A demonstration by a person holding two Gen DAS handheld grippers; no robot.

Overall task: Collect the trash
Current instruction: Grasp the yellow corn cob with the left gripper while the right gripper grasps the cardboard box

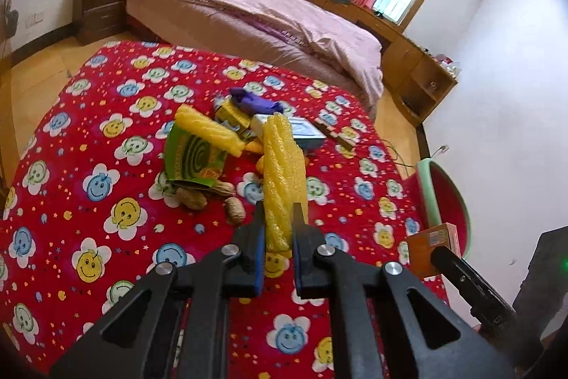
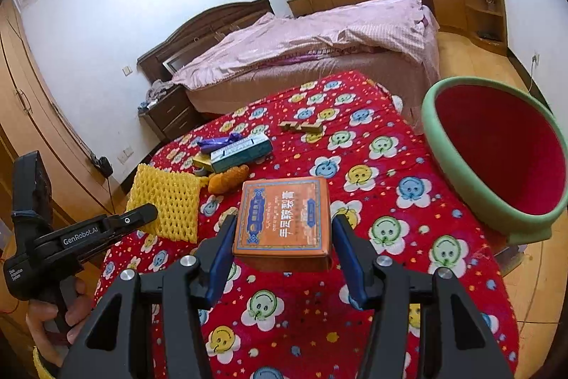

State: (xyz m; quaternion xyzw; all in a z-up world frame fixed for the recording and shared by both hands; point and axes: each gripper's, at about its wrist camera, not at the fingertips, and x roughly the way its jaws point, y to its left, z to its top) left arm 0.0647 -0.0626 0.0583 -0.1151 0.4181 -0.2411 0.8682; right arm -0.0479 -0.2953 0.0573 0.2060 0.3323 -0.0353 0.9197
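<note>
You're carrying trash: left tongs (image 1: 278,219) clamping yellow foam net (image 1: 282,173), right tongs (image 2: 282,237) clamping orange box (image 2: 284,215). Next, I'd say: both over to bin (image 2: 461,173), right of box, & release.

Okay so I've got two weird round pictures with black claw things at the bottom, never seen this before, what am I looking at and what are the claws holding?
Each claw is a hand-held two-finger gripper with a fisheye camera looking along its fingers.

The left gripper is shut on a yellow foam net. The right gripper clamps an orange box.

More trash lies on the red smiley-flower cloth: a second yellow foam net, a green wrapper, peanuts, a purple wrapper. The green-rimmed red tub beside the table may be the bin.
</note>
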